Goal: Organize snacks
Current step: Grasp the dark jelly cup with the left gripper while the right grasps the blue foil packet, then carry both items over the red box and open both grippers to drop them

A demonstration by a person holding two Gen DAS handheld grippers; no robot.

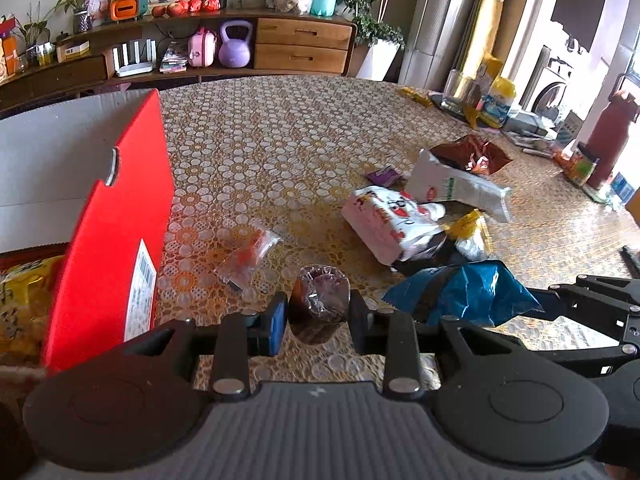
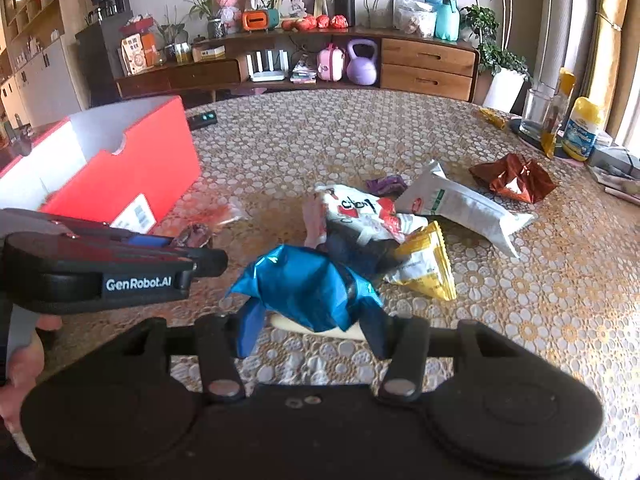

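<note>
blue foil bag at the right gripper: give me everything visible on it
The blue foil snack bag is shiny metallic blue, crinkled and creased, with darker folds. It sits between the right gripper's fingers, which press its lower sides, so it looks clamped. It sits low over the lace-patterned tablecloth, though contact with the cloth is unclear. Its far edge touches or overlaps the pile with the white-and-red bag. From the left wrist view it lies right of the left gripper. No print legible.
</note>
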